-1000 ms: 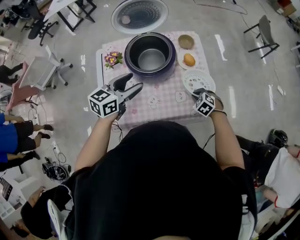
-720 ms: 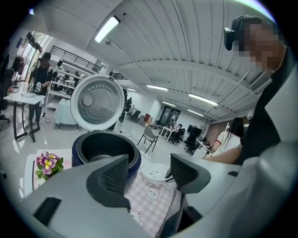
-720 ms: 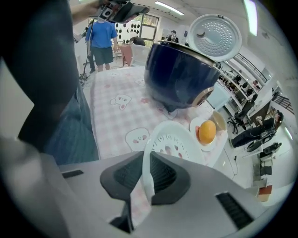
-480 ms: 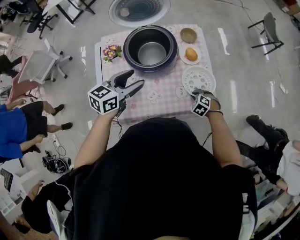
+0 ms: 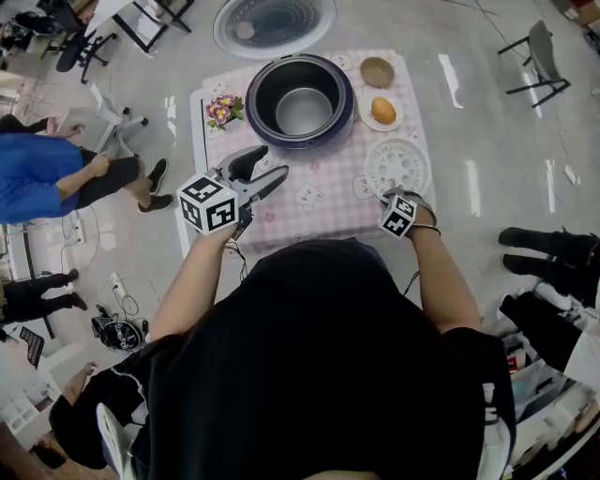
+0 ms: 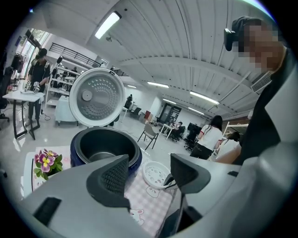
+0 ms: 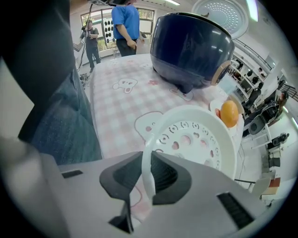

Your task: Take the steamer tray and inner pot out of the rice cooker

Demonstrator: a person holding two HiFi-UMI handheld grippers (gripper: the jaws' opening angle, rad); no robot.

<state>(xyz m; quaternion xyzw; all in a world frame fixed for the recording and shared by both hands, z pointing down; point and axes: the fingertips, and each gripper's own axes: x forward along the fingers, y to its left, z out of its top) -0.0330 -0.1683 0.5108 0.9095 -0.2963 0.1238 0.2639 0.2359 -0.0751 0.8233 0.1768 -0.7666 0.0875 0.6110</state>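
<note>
The white perforated steamer tray [image 5: 397, 166] [image 7: 195, 144] lies on the pink checked tablecloth at the front right. My right gripper [image 5: 395, 194] [image 7: 148, 174] points steeply down at the tray's near edge. Its pads pinch the thin white rim while the jaws are opening. The dark blue rice cooker [image 5: 302, 101] [image 6: 104, 148] stands open at the back, with the inner pot [image 5: 303, 111] still inside it. My left gripper [image 5: 270, 162] [image 6: 149, 174] hovers open over the table's left front, nothing between its fingers, aimed toward the cooker.
The cooker's lid [image 5: 274, 23] stands flipped up behind it. A flower pot [image 5: 225, 111] sits left of the cooker. A plate with an orange [image 5: 382, 111] and a small bowl [image 5: 377, 70] are to its right. People and office chairs surround the table.
My right gripper has sunk toward the table with the tray's rim between its pads. The left gripper has stayed in place.
</note>
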